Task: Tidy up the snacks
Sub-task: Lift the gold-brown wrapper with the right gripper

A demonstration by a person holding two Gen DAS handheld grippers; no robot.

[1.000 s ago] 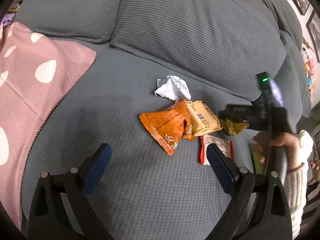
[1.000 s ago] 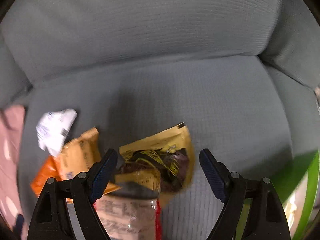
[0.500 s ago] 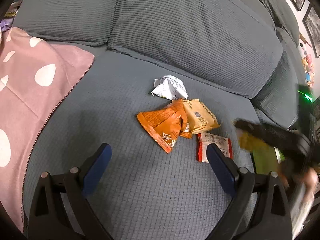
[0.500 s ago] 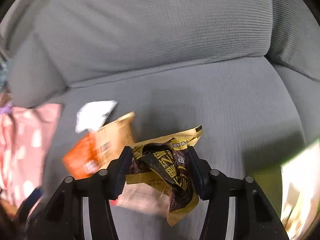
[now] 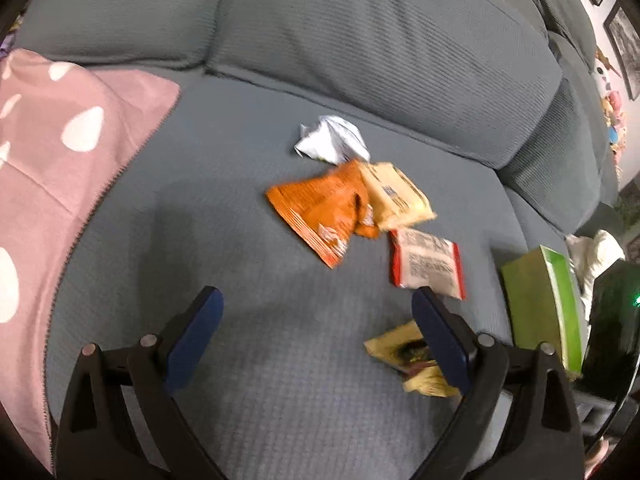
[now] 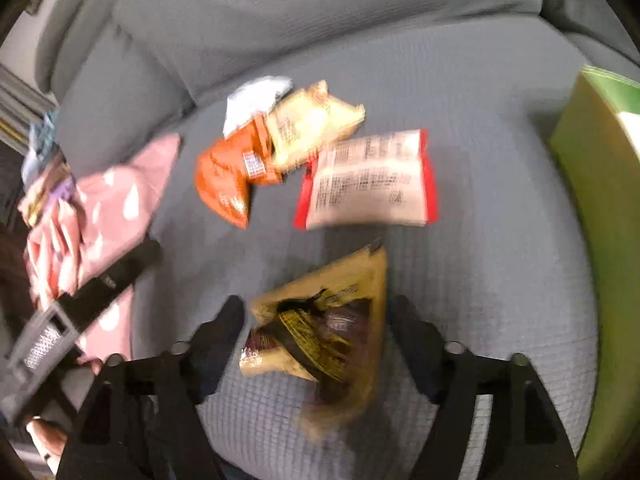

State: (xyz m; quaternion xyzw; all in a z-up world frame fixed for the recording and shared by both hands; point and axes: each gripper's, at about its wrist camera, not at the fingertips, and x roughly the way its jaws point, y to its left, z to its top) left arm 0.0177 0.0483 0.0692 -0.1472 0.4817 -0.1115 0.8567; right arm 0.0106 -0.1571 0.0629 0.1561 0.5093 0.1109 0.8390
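Snack packets lie on a grey sofa seat (image 5: 200, 208): a white crumpled one (image 5: 332, 140), an orange one (image 5: 320, 210), a tan one (image 5: 396, 196) and a red-edged white one (image 5: 428, 264). My right gripper (image 6: 318, 332) is shut on a yellow and dark packet (image 6: 320, 328), which also shows in the left wrist view (image 5: 404, 350). My left gripper (image 5: 316, 336) is open and empty, above the seat in front of the pile. In the right wrist view the orange (image 6: 228, 172), tan (image 6: 308, 124) and red-edged (image 6: 368, 180) packets lie beyond the held one.
A green box (image 5: 540, 304) stands at the right of the seat, also in the right wrist view (image 6: 600, 184). A pink spotted blanket (image 5: 52, 152) covers the left side. Sofa back cushions (image 5: 380, 44) rise behind the pile.
My right gripper closed on the yellow and dark packet and pulled it back toward the front of the seat, away from the pile. The left gripper stayed open and about still.
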